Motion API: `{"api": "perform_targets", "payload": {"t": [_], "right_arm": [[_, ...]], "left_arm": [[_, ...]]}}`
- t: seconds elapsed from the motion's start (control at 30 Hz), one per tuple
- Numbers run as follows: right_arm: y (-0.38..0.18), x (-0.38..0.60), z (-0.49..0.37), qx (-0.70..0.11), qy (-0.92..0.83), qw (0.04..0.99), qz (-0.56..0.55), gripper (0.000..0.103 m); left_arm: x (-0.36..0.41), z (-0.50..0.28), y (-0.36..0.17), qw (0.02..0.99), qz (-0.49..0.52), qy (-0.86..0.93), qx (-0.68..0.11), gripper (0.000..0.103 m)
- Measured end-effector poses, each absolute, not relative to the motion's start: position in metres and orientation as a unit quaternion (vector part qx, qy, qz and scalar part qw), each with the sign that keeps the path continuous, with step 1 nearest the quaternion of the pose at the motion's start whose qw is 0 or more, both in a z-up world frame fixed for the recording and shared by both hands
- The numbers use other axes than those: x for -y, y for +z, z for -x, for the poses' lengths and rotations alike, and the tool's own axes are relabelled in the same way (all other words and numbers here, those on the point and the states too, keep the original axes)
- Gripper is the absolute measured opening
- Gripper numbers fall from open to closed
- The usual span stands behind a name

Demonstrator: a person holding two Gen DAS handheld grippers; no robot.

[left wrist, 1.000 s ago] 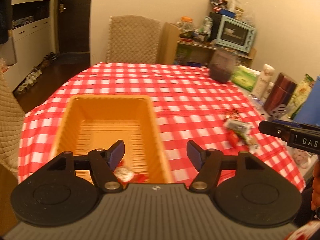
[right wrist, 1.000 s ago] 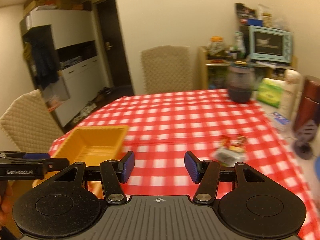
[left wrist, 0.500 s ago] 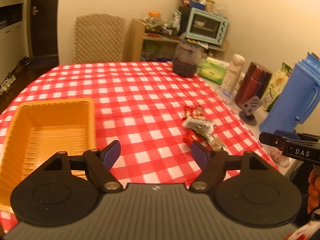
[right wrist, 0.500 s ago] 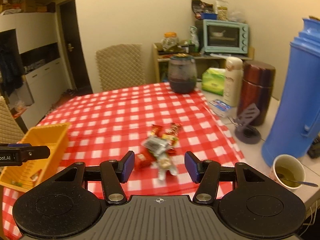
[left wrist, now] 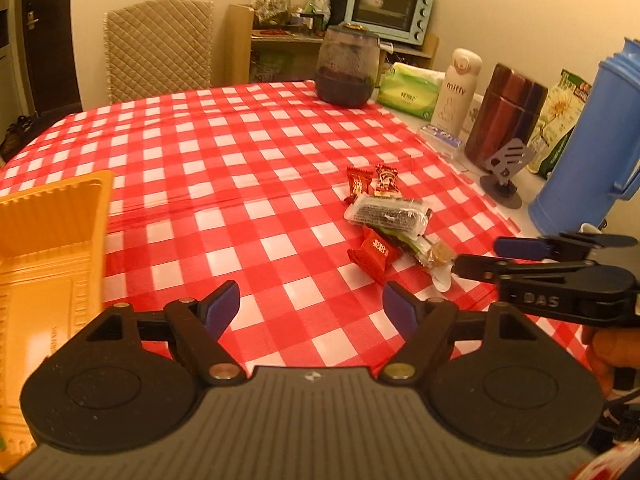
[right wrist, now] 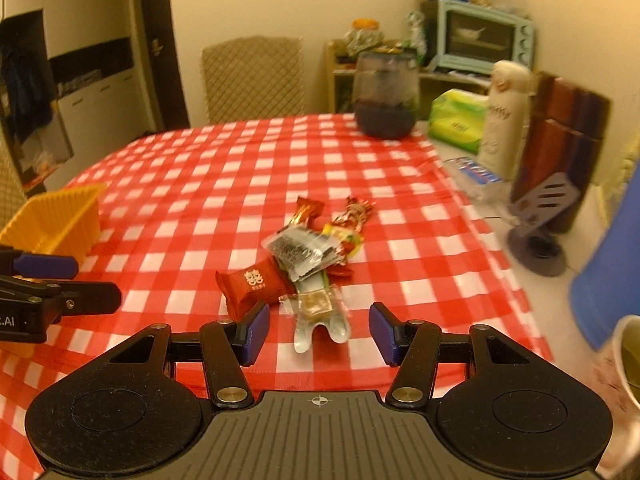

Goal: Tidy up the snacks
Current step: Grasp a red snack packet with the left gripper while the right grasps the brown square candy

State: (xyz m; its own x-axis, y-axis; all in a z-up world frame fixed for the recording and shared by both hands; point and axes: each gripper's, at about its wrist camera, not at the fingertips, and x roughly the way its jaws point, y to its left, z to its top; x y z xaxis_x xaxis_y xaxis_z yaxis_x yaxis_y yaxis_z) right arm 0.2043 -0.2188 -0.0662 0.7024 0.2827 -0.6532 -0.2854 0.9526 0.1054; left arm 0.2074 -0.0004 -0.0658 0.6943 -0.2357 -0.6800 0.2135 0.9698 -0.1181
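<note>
Right tool (right wrist: 316, 334) gapes over crinkly foil snack wrappers (right wrist: 304, 256).

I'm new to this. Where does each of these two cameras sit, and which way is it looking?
Left wrist: sits on the left gripper, looks forward and down across the checked table, yellow basket at left; own open fingers show, plus the right gripper and a hand.
Right wrist: sits on the right gripper, looks down at the snack pile; own open fingers show, the left gripper at left edge.
Shared: snack pile, basket, blue oven.
</note>
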Motion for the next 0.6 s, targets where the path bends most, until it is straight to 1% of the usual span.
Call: {"api": "perform_targets", "payload": {"t": [0.23,0.4,0.43,0.5,0.6], "right_arm": [[-0.088,0.212,-0.242,-0.38,0.17,0.909,0.009,0.055],[-0.096,0.211,-0.254,-0.388,0.173,0.905,0.014,0.054],[-0.096,0.21,-0.254,-0.389,0.174,0.905,0.016,0.046],[-0.098,0.208,-0.255,-0.395,0.175,0.901,0.023,0.039],[-0.098,0.21,-0.253,-0.395,0.171,0.902,0.02,0.036]], "left_arm": [[0.004,-0.226,-0.08,0.917,0.019,-0.126,-0.379,0.076],[0.004,-0.233,-0.086,0.915,0.019,-0.129,-0.381,0.076],[0.004,-0.234,-0.087,0.915,0.02,-0.128,-0.382,0.076],[0.005,-0.237,-0.089,0.914,0.022,-0.13,-0.384,0.076],[0.008,-0.241,-0.091,0.913,0.022,-0.134,-0.384,0.076]]}}
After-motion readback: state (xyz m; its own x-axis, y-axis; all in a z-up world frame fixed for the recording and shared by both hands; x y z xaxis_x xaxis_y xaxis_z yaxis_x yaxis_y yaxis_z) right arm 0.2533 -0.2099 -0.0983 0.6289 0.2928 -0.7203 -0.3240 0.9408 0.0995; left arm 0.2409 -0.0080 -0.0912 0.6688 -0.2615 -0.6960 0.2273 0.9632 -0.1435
